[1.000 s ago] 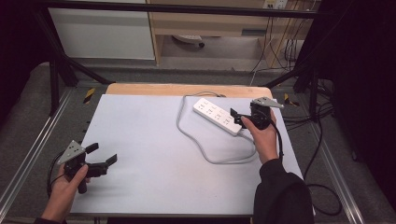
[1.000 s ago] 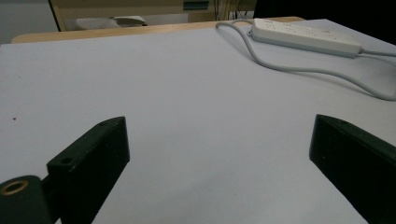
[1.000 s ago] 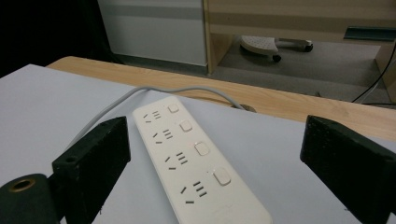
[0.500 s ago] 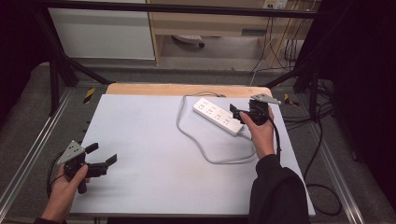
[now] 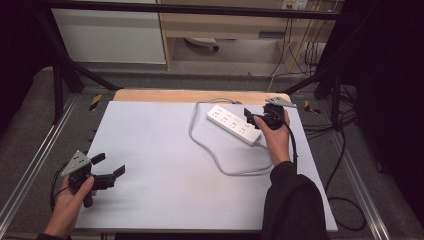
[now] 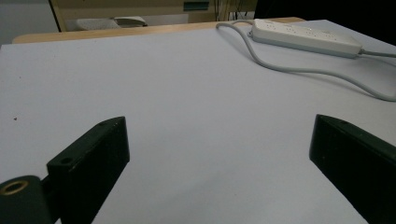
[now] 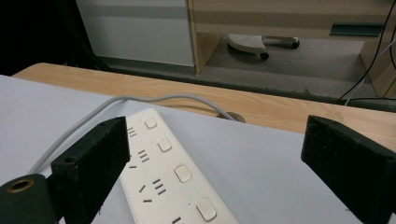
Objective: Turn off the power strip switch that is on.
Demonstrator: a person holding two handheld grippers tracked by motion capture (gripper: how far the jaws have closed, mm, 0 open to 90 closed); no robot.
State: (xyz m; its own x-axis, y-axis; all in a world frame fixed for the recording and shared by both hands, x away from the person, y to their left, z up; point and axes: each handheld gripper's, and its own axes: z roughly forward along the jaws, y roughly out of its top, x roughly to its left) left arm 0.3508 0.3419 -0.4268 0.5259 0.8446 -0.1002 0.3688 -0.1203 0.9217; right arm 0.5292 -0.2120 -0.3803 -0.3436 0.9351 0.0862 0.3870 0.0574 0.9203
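A white power strip (image 5: 234, 124) lies at the back right of the pale table mat (image 5: 160, 150), and its grey cable (image 5: 220, 160) loops toward the front. My right gripper (image 5: 251, 118) is open, just above the strip's right end, nothing between its jaws. In the right gripper view the strip (image 7: 173, 177) with its switches sits low between the spread jaws of that gripper (image 7: 217, 126). My left gripper (image 5: 111, 165) rests open near the front left corner. The left gripper view shows bare mat between its jaws (image 6: 219, 126), with the strip (image 6: 306, 38) far off.
The wooden table edge (image 5: 150, 95) shows behind the mat. Beyond it stand a white cabinet (image 5: 110, 35) and a wooden shelf unit (image 5: 225, 25). Dark cables (image 5: 345, 130) trail on the floor at the right. Metal frame rails (image 5: 30, 165) run along both sides.
My right gripper has shifted slightly left and farther back along the power strip. The left gripper has stayed where it was.
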